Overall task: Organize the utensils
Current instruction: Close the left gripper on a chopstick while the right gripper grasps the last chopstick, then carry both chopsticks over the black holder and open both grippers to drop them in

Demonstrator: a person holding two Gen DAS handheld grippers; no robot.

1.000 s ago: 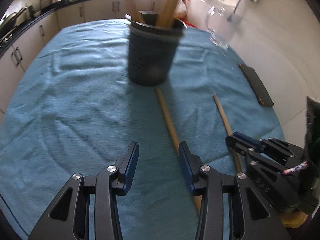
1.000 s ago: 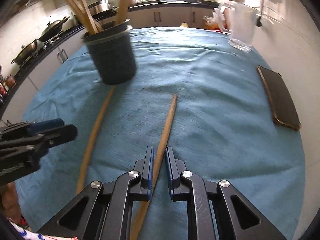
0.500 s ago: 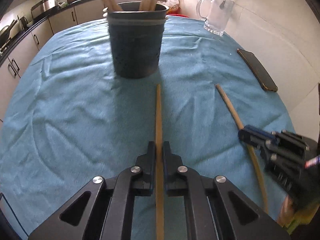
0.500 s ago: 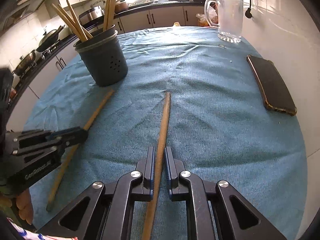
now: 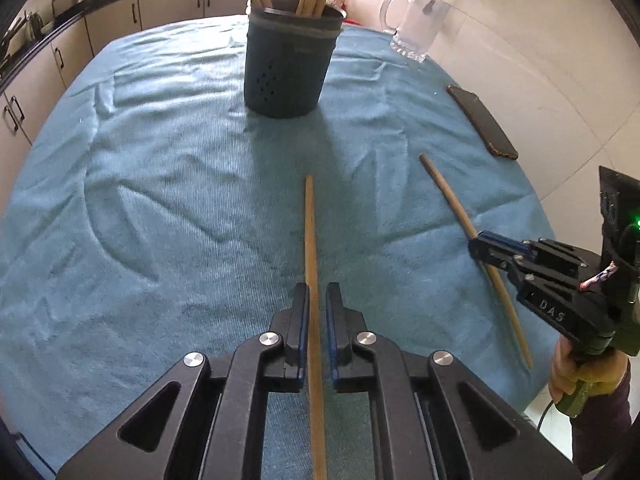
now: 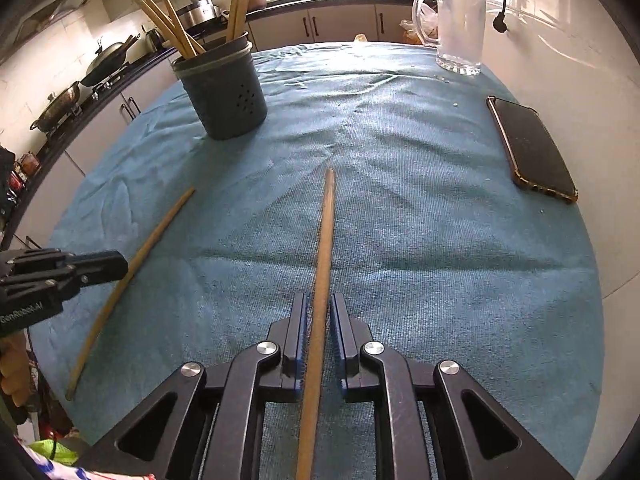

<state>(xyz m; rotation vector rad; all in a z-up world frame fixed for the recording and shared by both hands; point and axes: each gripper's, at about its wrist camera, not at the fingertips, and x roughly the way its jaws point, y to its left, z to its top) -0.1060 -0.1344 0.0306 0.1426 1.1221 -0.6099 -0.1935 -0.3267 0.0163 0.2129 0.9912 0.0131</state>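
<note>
- Since the frame a second ago we see the left gripper [image 5: 315, 312] go from spread wide to clenched on the left wooden stick [image 5: 311, 280]; the utensil holder [image 5: 290, 66] now sits farther up the frame.
- Right gripper [image 6: 318, 314] is clamped on the right wooden stick [image 6: 323, 256], as before.
- Both sticks run up the centre of their own wrist views, tips pointing toward the frame top, over the blue cloth [image 5: 160, 184].
- We note the holder upright in the upper centre of the left view, upper left of the right view, with several sticks in it.
- Glass pitcher [image 6: 460, 36] stands at upper right; phone [image 6: 530, 148] lies at the right edge.
</note>
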